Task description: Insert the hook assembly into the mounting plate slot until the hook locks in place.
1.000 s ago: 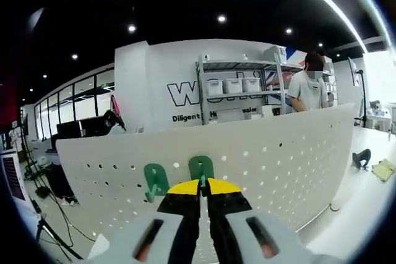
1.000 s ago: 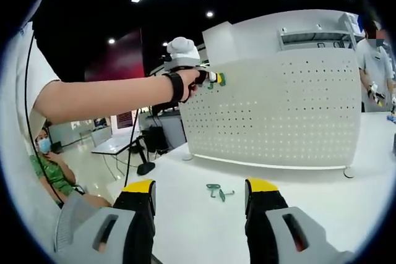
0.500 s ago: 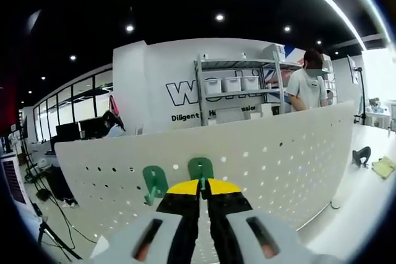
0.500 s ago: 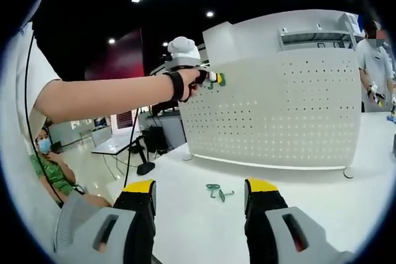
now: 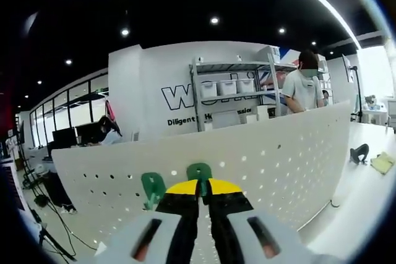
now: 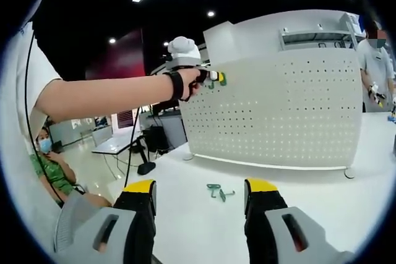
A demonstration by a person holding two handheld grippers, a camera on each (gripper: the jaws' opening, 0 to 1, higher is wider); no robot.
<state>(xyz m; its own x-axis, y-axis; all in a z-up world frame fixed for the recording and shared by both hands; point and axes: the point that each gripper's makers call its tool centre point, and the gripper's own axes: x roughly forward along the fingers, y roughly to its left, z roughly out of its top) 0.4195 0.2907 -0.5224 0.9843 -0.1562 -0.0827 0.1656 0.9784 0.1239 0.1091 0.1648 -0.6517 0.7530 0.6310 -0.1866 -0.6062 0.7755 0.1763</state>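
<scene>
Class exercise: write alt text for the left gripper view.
The left gripper, jaws shut on a green hook, holds it against a white perforated mounting plate. A second green hook sits on the plate beside it.

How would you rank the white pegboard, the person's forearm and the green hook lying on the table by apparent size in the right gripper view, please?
1. Pegboard
2. Forearm, enlarged by nearness
3. Green hook

A pegboard (image 6: 278,112) stands upright on a table (image 6: 204,227), one hook (image 5: 199,171) on it at the left gripper's (image 5: 202,185) twelve o'clock, a second hook (image 5: 153,187) at ten o'clock; a loose hook (image 6: 218,191) lies before the board
</scene>
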